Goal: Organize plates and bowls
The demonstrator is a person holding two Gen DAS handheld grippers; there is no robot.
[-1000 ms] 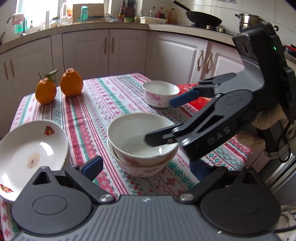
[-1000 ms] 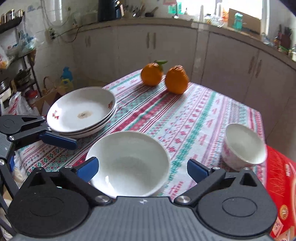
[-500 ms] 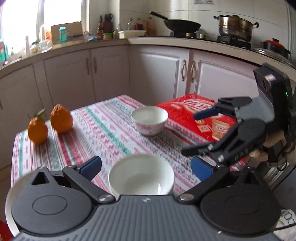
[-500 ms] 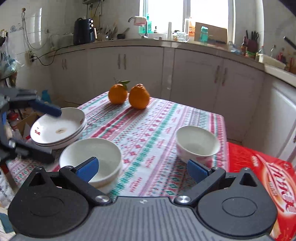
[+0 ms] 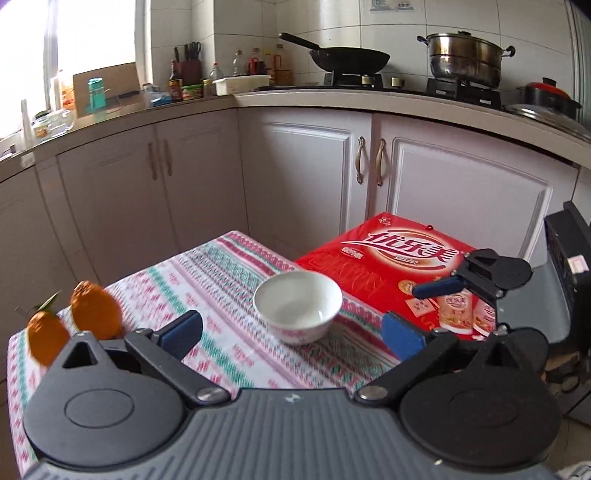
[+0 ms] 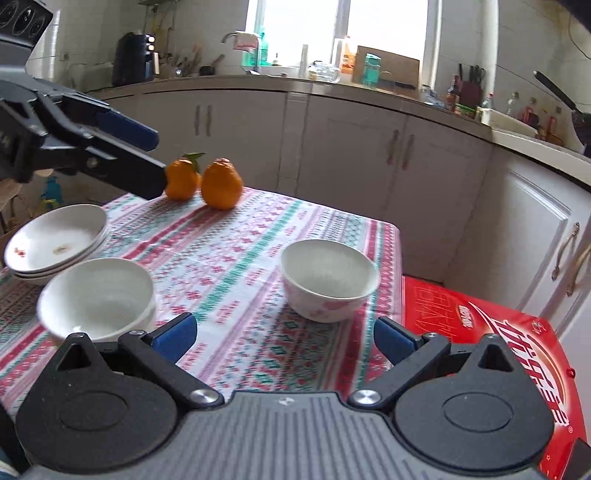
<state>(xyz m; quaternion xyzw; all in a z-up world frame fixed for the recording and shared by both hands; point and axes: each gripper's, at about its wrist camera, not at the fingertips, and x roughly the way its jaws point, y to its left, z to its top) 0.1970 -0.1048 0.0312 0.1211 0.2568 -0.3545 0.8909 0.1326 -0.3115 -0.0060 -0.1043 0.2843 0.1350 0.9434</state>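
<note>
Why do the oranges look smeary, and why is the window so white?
Left wrist view: the oranges are smeared by motion blur while the lone bowl stays sharp. Right wrist view: daylight overexposes the window; the stacked bowls blur slightly.

Three bowls (image 6: 328,280), three plates (image 6: 55,240), two oranges (image 6: 221,182)

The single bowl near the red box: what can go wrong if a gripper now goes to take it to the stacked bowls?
1. The single bowl stands near the table edge, beside the red box; a push from an open right gripper could slide it off.
2. The left gripper hangs near the oranges and above the plates; the two grippers could collide.
3. The stacked bowls may tip if the bowl lands off-centre.
</note>
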